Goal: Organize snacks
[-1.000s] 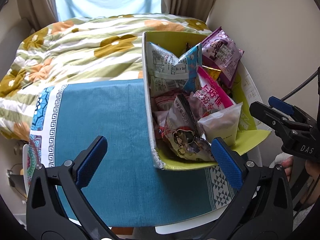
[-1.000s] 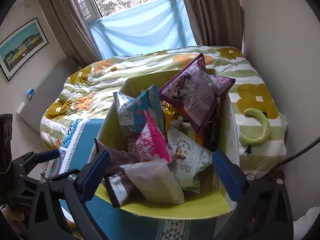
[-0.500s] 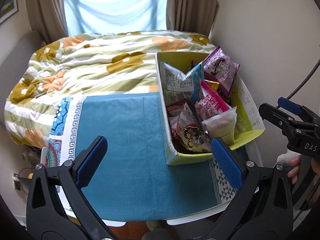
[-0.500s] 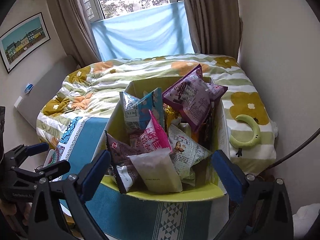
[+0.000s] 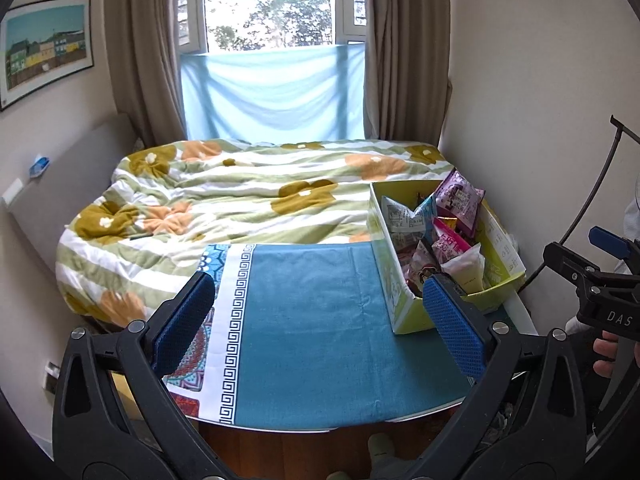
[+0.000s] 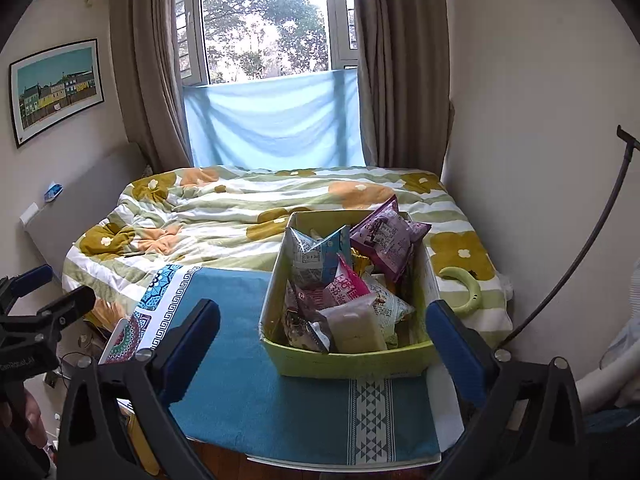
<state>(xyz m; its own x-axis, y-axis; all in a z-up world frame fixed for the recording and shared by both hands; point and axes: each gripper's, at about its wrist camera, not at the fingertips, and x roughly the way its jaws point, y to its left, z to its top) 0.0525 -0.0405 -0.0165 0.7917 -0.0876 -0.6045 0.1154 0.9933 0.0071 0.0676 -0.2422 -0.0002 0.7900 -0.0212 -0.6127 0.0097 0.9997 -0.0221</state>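
Note:
A yellow-green cardboard box point(image 6: 352, 362) full of snack packets stands on the right part of the blue tablecloth point(image 6: 240, 384). A purple packet point(image 6: 384, 236) sticks out at the back, with a blue-and-white one point(image 6: 316, 258), a pink one point(image 6: 349, 285) and a pale one point(image 6: 356, 328) in front of it. My right gripper point(image 6: 322, 312) hangs open in front of the box, nothing between its fingers. My left gripper point(image 5: 316, 300) is open over the bare cloth point(image 5: 312, 320), left of the box point(image 5: 408, 310). Neither gripper touches the box.
A bed with a flowered quilt point(image 5: 240, 196) lies right behind the table. The wall point(image 6: 540, 160) is close on the right, with a dark cable point(image 6: 592, 236) along it. A green crescent-shaped thing point(image 6: 466, 292) rests on the quilt beside the box. A hand point(image 5: 604, 356) holds the other gripper.
Both grippers have drawn back and risen away from the box, which now sits smaller and farther off. Both stayed open and the snacks have not moved.

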